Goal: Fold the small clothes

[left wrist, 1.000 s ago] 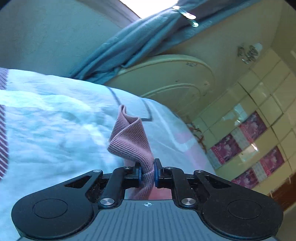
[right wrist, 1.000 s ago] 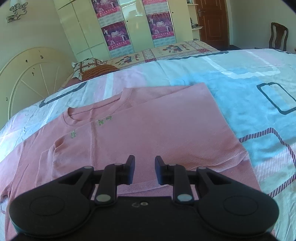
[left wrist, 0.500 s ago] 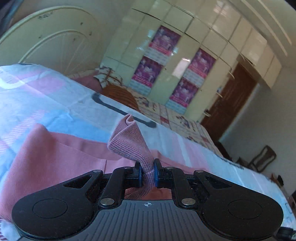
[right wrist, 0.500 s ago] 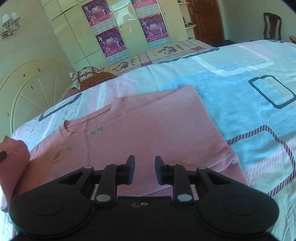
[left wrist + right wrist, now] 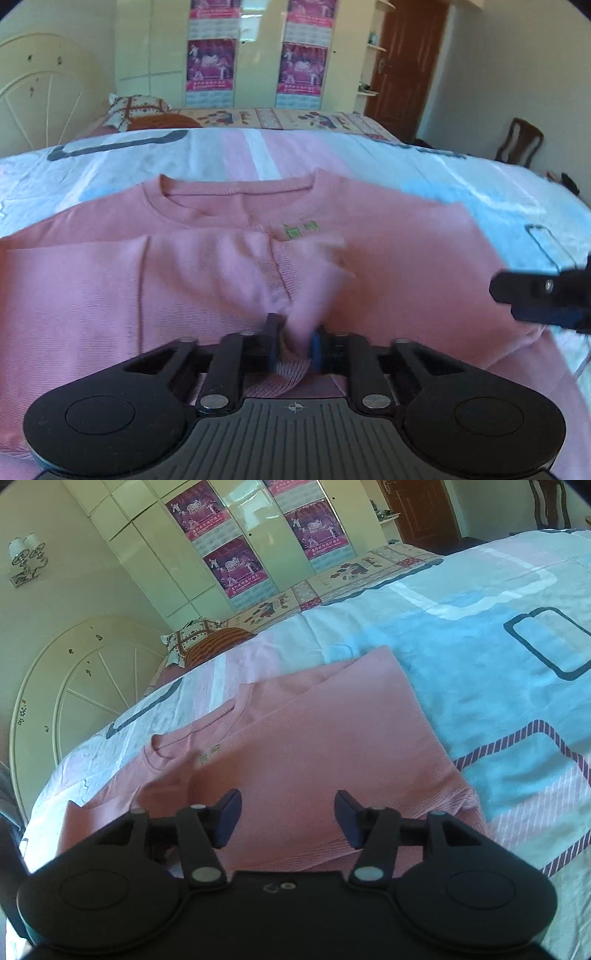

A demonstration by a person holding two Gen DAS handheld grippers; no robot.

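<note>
A pink knit sweater (image 5: pixel 388 258) lies flat on the bed, neckline toward the headboard; it also shows in the right wrist view (image 5: pixel 314 746). My left gripper (image 5: pixel 294 347) is shut on the ribbed sleeve cuff (image 5: pixel 291 380) and holds it over the sweater's chest, with the sleeve folded inward. My right gripper (image 5: pixel 288 818) is open and empty, hovering over the sweater's lower right part. It shows at the right edge of the left wrist view (image 5: pixel 546 299).
The bed (image 5: pixel 480 657) has a blue, pink and white patterned cover. A cream headboard (image 5: pixel 74 686) and a pillow (image 5: pixel 199 642) lie at the far left. Wardrobes with posters (image 5: pixel 258 55), a brown door (image 5: pixel 406 62) and a chair (image 5: pixel 521 140) stand beyond.
My left gripper swung from facing the headboard to facing the sweater, carrying the cuff across over the chest. My right gripper's jaws opened wider and it moved a little nearer the sweater.
</note>
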